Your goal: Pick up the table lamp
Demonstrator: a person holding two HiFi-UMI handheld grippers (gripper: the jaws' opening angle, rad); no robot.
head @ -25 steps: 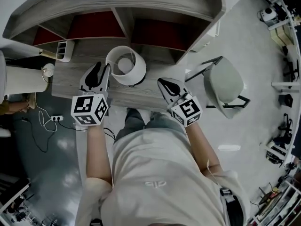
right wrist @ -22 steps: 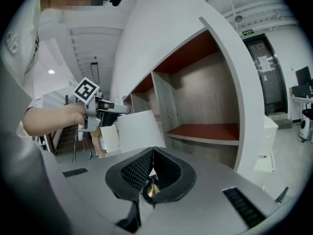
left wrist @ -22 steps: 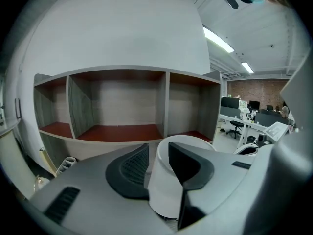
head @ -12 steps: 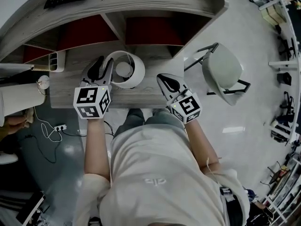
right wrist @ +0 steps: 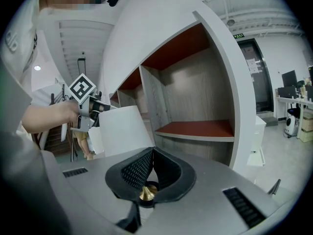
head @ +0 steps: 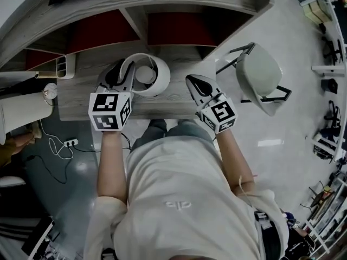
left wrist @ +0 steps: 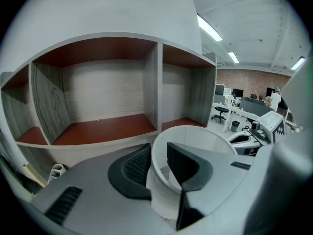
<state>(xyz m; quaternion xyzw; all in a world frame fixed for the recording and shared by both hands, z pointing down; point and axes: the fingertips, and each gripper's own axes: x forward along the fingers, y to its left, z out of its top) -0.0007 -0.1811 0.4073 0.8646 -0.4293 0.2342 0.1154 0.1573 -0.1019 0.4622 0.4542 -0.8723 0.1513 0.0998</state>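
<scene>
Jaws of the left gripper (left wrist: 157,150) straddle the rim of the table lamp (left wrist: 195,133). One ribbed pad sits outside the white shade, the other inside, with the shade wall between them. Jaws are closing; a sliver of gap shows beside the inner pad, so there is no firm pinch. Behind the lamp stands a shelf unit (left wrist: 102,126) with grey sides and red-brown boards.

Right gripper view: the right gripper (right wrist: 152,154) has its jaws pressed together, pad on pad, gripping nothing. A small brass cone (right wrist: 145,193) shows in the hollow below the pads; what it belongs to cannot be told. The lamp stands beyond these jaws and to their left, apart from them. The left gripper is at the lamp's far side, with a hand behind it.

Head view: the lamp stands upright on the desk (head: 168,101), just in front of the shelf unit, seen from above down its open shade. The left gripper is at the lamp's left rim, its marker cube (head: 110,111) on the person's side. The right gripper lies to the lamp's right, near it but not touching. A chair (head: 259,83) stands well to the lamp's right, off the desk.
</scene>
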